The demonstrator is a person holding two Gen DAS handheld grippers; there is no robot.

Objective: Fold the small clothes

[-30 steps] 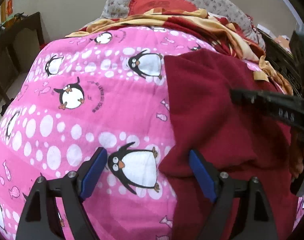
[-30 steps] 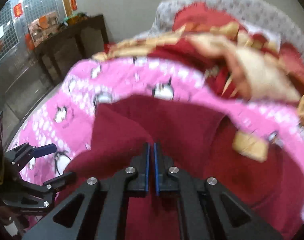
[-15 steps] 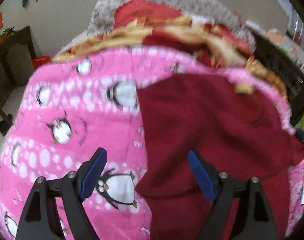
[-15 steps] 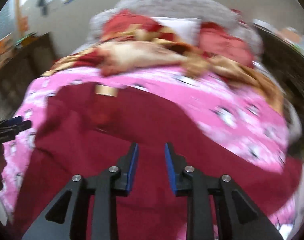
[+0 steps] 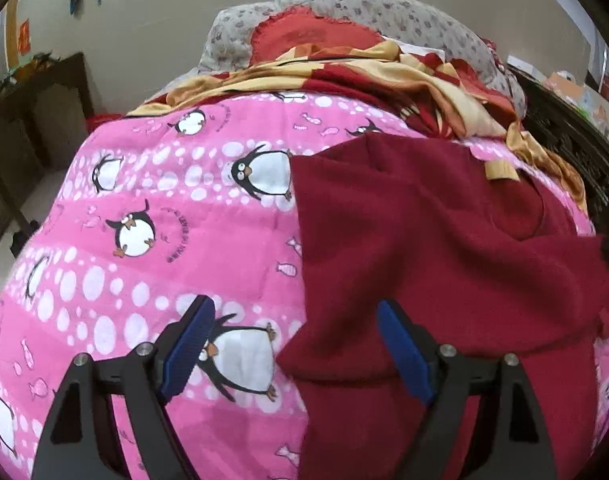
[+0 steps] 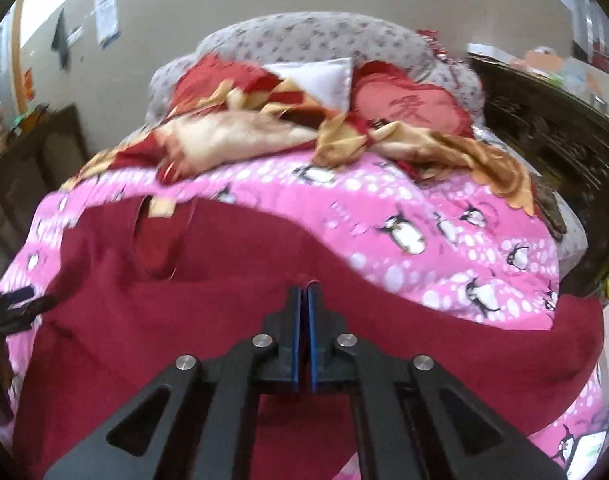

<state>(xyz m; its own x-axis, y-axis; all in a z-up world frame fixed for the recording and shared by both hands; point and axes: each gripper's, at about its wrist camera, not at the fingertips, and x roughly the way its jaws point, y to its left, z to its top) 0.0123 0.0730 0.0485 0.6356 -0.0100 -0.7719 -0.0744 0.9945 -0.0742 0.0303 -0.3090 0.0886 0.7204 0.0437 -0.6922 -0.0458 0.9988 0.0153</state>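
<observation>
Now right claw tight on maroon garment.

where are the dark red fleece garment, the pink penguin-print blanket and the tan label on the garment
dark red fleece garment point(image 5: 424, 248), left wrist view, middle of the cloth
pink penguin-print blanket point(image 5: 224, 248), left wrist view, bare patch
tan label point(image 5: 500, 170), left wrist view, its centre

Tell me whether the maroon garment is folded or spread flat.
Partly folded: in the left wrist view the maroon garment has one layer doubled over another, its edge lying across the lower part, on the pink penguin blanket.
</observation>
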